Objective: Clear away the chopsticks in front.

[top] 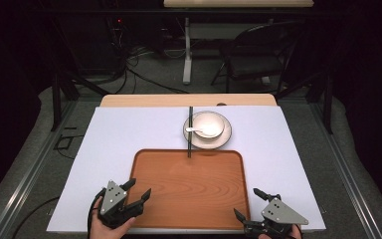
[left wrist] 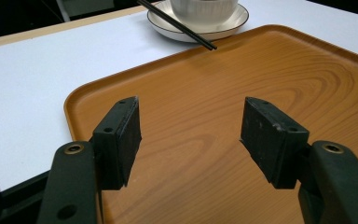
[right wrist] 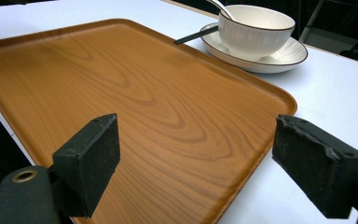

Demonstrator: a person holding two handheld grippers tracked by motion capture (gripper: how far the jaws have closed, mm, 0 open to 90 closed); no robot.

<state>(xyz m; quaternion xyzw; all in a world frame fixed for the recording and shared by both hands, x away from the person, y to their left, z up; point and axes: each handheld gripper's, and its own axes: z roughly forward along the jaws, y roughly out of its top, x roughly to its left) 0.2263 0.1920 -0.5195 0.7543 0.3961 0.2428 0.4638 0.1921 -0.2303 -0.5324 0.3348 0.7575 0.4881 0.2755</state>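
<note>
A wood-grain brown tray (top: 189, 189) lies near the table's front edge, bare. Just beyond its far rim a white bowl (top: 208, 124) sits on a white plate (top: 224, 138), with a white spoon (top: 197, 130) resting in the bowl. Black chopsticks (top: 190, 132) lie across the plate's left side, their tips over the tray's far rim. My left gripper (top: 138, 188) hovers at the tray's front left corner, open and holding nothing. At the front right corner my right gripper (top: 248, 203) is open too, nothing between its fingers. The tray (left wrist: 205, 93) (right wrist: 121, 84) spreads beyond both pairs of jaws.
A white sheet (top: 114, 149) covers the wooden table. Behind the table stand a dark chair (top: 258, 55), a white table leg (top: 186, 50) and cables on the floor.
</note>
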